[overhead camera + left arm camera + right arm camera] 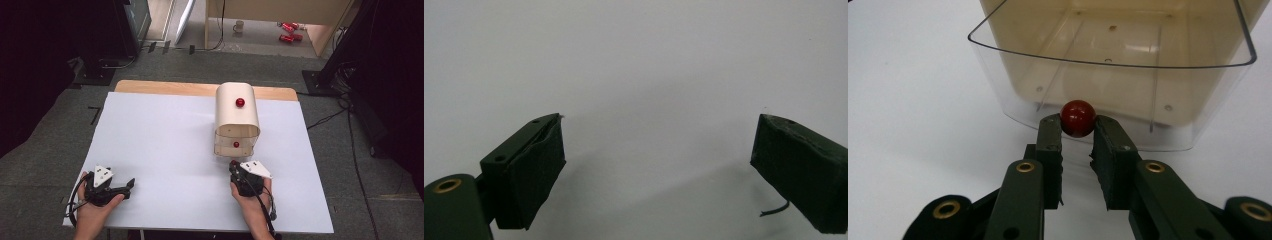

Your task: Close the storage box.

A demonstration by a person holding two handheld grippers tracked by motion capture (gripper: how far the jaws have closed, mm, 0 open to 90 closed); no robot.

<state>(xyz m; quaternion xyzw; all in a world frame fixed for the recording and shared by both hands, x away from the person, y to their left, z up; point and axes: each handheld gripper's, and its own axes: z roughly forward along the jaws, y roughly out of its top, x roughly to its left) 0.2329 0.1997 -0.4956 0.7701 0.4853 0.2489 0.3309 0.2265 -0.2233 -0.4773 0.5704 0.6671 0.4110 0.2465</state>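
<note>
high overhead; two close jaw-level views

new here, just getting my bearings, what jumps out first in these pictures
A cream box with a red knob on top stands right of the white table's centre. The right tool is shut on the red knob of its clear drawer. The left tool rests open at the near left.

The gripper (pixel 1078 131) has its two black jaws closed on a red knob (pixel 1078 118), one pad on each side of it. The knob sits on the front wall of a clear drawer (pixel 1113 75), pulled out and seen from above, resting over the white bench (pixel 918 115).
</note>
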